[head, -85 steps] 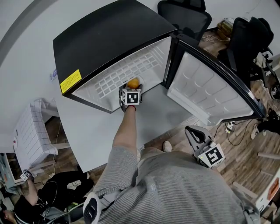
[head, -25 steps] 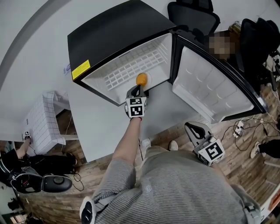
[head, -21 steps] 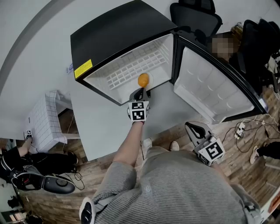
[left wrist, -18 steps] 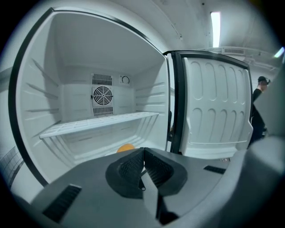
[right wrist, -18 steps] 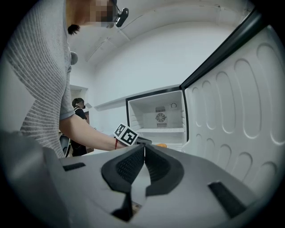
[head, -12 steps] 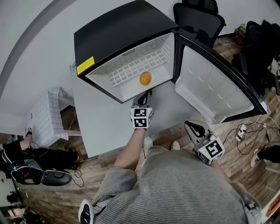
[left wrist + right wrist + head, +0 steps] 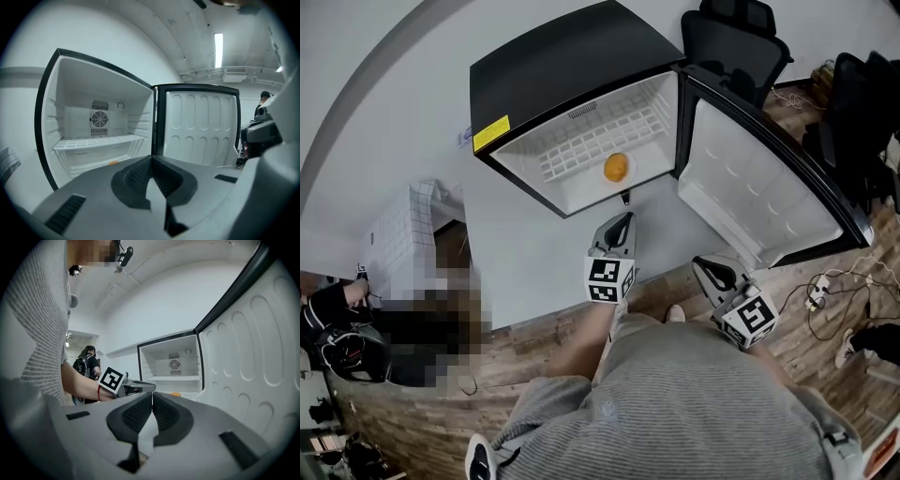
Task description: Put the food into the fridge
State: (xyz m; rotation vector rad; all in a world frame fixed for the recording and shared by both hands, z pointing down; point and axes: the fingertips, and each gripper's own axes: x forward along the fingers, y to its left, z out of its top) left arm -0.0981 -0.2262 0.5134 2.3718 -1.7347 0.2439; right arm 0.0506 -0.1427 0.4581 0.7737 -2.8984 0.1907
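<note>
The black fridge (image 7: 553, 66) stands with its door (image 7: 759, 178) swung wide. An orange (image 7: 616, 168) lies alone on the white floor inside it, just a sliver of the orange (image 7: 112, 162) showing in the left gripper view and of the orange (image 7: 175, 394) in the right gripper view. My left gripper (image 7: 623, 221) is shut and empty, held outside the fridge a little in front of its opening. My right gripper (image 7: 705, 265) is also shut and empty, lower right, near the door's bottom edge. From the right gripper view the left gripper (image 7: 149, 387) is seen pointing at the fridge.
A wire shelf (image 7: 96, 140) and a round fan grille (image 7: 99, 119) are inside the fridge. Black office chairs (image 7: 736, 37) stand behind the door. A white gridded unit (image 7: 403, 234) sits to the left. Cables (image 7: 825, 281) lie on the wooden floor at right.
My left gripper has drawn back out of the fridge, toward me, leaving the orange inside. The right gripper has stayed where it was.
</note>
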